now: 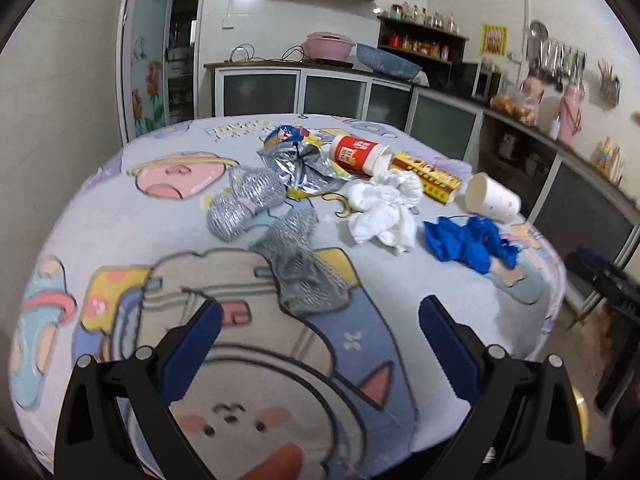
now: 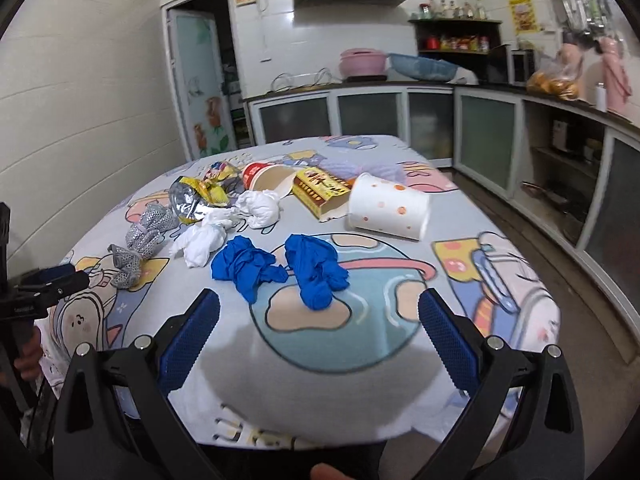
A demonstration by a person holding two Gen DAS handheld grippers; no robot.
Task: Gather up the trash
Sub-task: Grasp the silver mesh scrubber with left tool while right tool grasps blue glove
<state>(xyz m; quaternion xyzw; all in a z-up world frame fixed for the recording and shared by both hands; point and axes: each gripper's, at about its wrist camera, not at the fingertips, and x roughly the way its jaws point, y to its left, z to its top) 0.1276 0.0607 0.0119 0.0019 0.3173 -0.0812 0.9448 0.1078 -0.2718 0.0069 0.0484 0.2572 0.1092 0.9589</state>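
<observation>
Trash lies on a table with a cartoon cloth (image 1: 120,208) (image 2: 400,340). Silver mesh scrubbers (image 1: 308,276) (image 2: 140,236), crumpled white tissues (image 1: 384,208) (image 2: 260,208), blue gloves (image 1: 464,244) (image 2: 316,272), a silver snack bag (image 1: 296,160) (image 2: 188,200), a red cup (image 1: 360,154) (image 2: 264,176), a yellow-red box (image 1: 428,176) (image 2: 320,190) and a white dotted cup (image 1: 492,198) (image 2: 388,208) lie there. My left gripper (image 1: 320,312) is open, just before the nearest scrubber. My right gripper (image 2: 320,304) is open, just before the gloves.
Kitchen counters with cabinets (image 2: 488,128) run along the back and right, holding basins (image 1: 328,46), a shelf of jars (image 2: 456,40) and a bag of oranges (image 2: 554,82). A doorway (image 2: 204,80) is at the back left. The left gripper's body shows in the right wrist view (image 2: 44,288).
</observation>
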